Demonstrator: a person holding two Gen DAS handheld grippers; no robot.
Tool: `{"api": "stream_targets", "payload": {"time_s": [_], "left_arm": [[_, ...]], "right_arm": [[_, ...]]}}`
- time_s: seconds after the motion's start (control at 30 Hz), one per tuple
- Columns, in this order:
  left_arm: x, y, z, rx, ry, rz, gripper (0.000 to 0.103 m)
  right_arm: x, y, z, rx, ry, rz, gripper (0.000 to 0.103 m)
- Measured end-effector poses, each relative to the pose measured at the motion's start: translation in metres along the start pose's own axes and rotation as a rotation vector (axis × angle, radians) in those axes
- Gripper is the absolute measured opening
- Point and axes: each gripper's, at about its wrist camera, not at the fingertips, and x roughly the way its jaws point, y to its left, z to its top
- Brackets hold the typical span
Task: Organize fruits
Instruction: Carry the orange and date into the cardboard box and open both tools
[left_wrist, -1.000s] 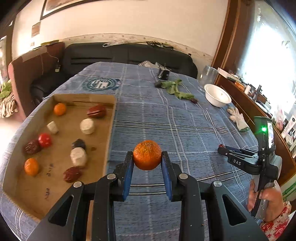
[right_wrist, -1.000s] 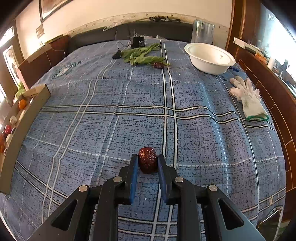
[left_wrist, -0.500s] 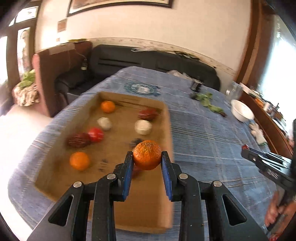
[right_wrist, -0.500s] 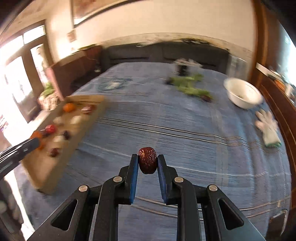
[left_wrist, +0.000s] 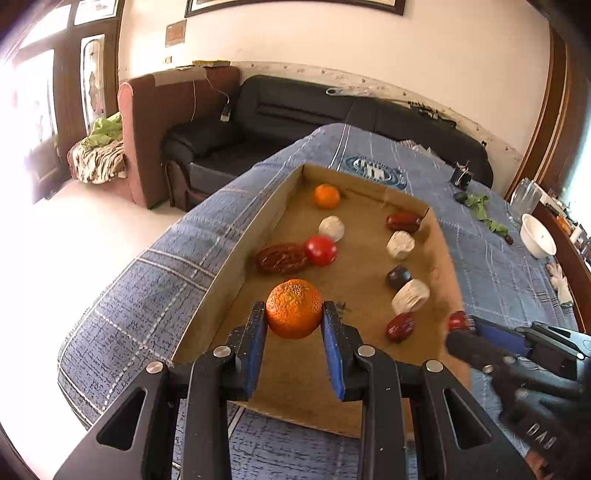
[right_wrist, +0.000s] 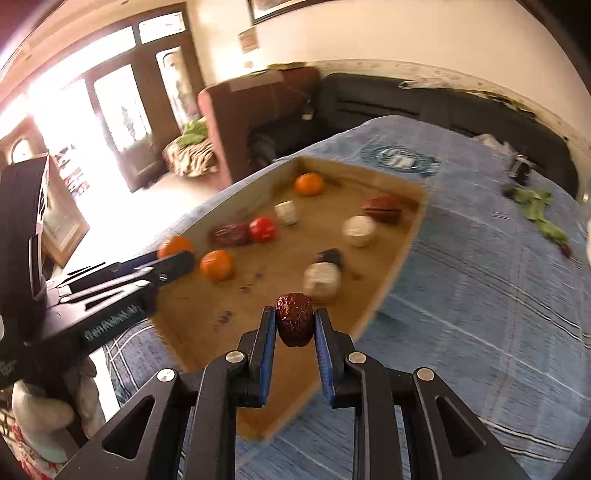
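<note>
My left gripper (left_wrist: 294, 314) is shut on an orange mandarin (left_wrist: 294, 309) and hangs over the near left part of the cardboard tray (left_wrist: 354, 258). My right gripper (right_wrist: 294, 325) is shut on a dark red date (right_wrist: 294, 319) above the tray's (right_wrist: 280, 258) near end. The right gripper (left_wrist: 461, 325) also shows by the tray's right wall in the left wrist view. Several fruits lie in the tray: a mandarin (left_wrist: 326, 196), a red round fruit (left_wrist: 321, 250), dates (left_wrist: 281, 258), white pieces (left_wrist: 400, 245) and a dark plum (left_wrist: 398, 277). Another mandarin (right_wrist: 217, 264) sits near the left gripper (right_wrist: 173, 254).
The tray lies on a blue plaid cloth (left_wrist: 166, 288). Far right on the cloth are a white bowl (left_wrist: 537, 236), green leaves (left_wrist: 480, 206), a white glove (left_wrist: 561, 282) and a glass jar (left_wrist: 524, 195). A black sofa (left_wrist: 295, 107) stands behind.
Both grippers have swung left from above the blue cloth to above the tray. Each still holds its fruit: the mandarin in the left, the date in the right.
</note>
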Motion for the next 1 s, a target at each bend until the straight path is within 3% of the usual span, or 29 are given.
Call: {"api": "stream_targets", "payload": {"time_s": [0.2, 0.8, 1.0], "left_arm": [[0.010, 0.002, -0.004, 0.012, 0.019, 0.016, 0.029], [0.018, -0.003, -0.007, 0.022, 0.024, 0.037, 0.030], [0.008, -0.008, -0.006, 0.037, -0.004, 0.043, 0.046]], "right_arm": [[0.029, 0.013, -0.006, -0.034, 0.045, 0.000, 0.024], [0.048, 0.016, -0.012, -0.056, 0.072, -0.028, 0.024], [0.047, 0.016, -0.013, -0.061, 0.070, -0.025, 0.024]]}}
